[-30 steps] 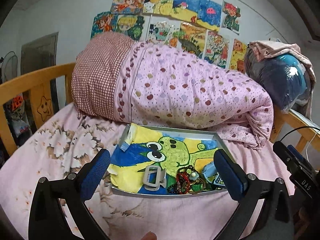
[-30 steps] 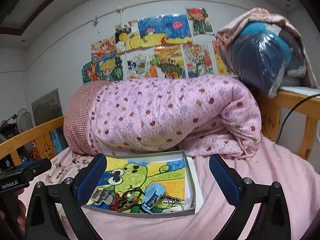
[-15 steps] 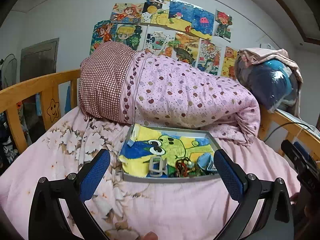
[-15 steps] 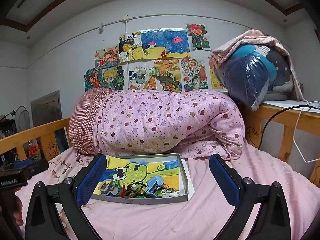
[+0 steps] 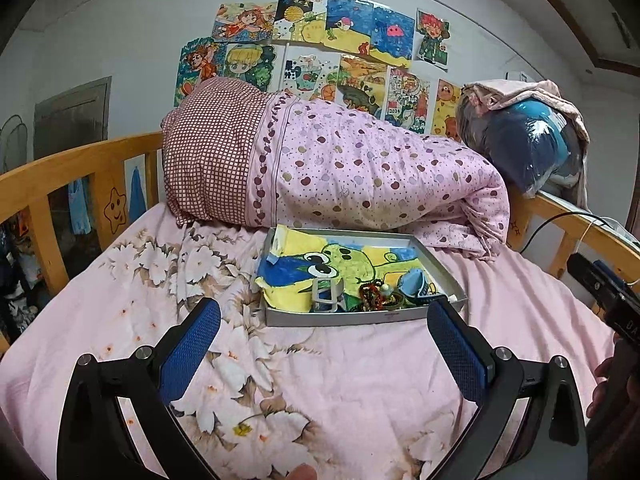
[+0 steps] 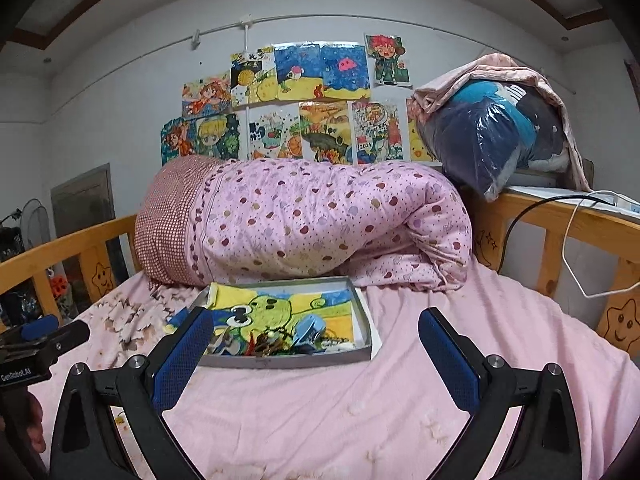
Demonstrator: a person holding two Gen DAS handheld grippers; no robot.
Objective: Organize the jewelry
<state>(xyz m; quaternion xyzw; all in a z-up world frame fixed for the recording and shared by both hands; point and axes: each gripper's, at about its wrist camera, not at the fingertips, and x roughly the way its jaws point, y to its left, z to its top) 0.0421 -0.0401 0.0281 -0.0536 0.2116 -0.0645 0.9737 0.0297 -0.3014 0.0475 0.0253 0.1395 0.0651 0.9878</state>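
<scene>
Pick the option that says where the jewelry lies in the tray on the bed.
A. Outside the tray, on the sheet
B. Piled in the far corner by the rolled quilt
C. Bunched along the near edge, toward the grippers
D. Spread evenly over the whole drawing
C: the jewelry sits heaped along the near rim of the tray, while the far part of the frog drawing lies bare.

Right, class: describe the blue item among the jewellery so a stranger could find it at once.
Start at the rolled pink spotted quilt on the bed; in front of it lies a shallow grey tray lined with a frog drawing. In the clutter along its near edge, beside the red-and-green beads, sits the only light blue, rounded piece.
</scene>
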